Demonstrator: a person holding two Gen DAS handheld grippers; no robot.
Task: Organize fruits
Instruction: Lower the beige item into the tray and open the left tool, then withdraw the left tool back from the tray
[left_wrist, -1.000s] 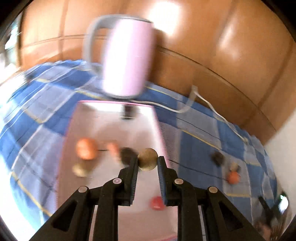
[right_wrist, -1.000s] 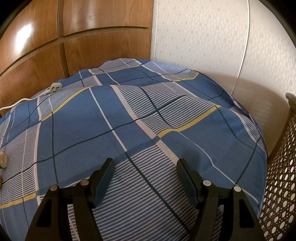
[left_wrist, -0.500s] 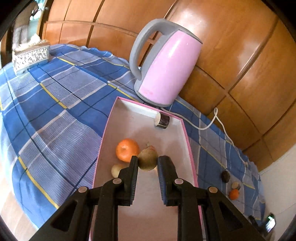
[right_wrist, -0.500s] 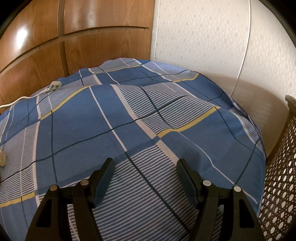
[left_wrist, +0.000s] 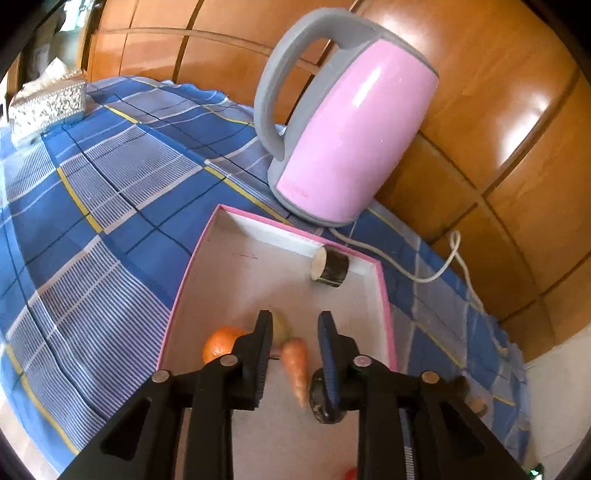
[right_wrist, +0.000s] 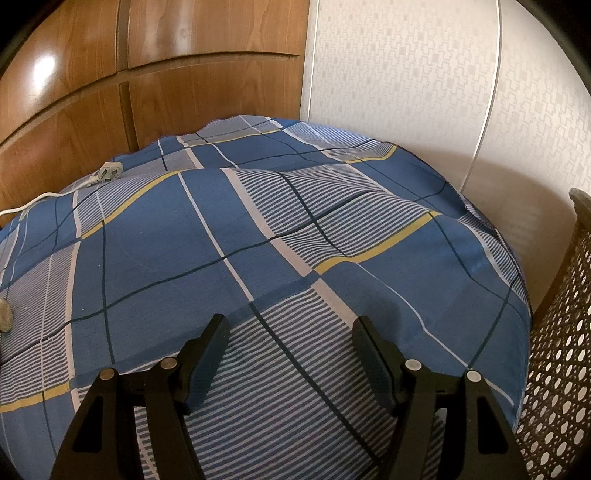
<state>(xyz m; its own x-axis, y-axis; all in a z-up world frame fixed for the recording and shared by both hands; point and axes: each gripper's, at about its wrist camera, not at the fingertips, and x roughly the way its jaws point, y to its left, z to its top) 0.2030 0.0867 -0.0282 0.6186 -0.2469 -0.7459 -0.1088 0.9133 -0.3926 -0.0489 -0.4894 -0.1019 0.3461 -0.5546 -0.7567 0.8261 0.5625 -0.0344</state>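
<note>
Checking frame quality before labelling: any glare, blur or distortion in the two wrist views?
Left wrist: sharp, strong fisheye bend; glare streak on the pink kettle and bright patches on the wood panels. Right wrist: sharp, glare spot on the wood panel, soft shadow on the checked cloth under the claw.

A pink kettle (left_wrist: 351, 140) stands on the blue checked cloth (left_wrist: 110, 206).

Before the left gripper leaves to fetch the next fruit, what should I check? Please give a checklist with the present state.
1. Left gripper: jaws have just been opening, nothing clamped: ok.
2. Pale round fruit lies in the pink box: ok.
3. Orange and carrot inside the box: ok.
4. All pieces collected: not ok, one piece lies on the tablecloth.
5. Right gripper empty, jaws open: ok.
</note>
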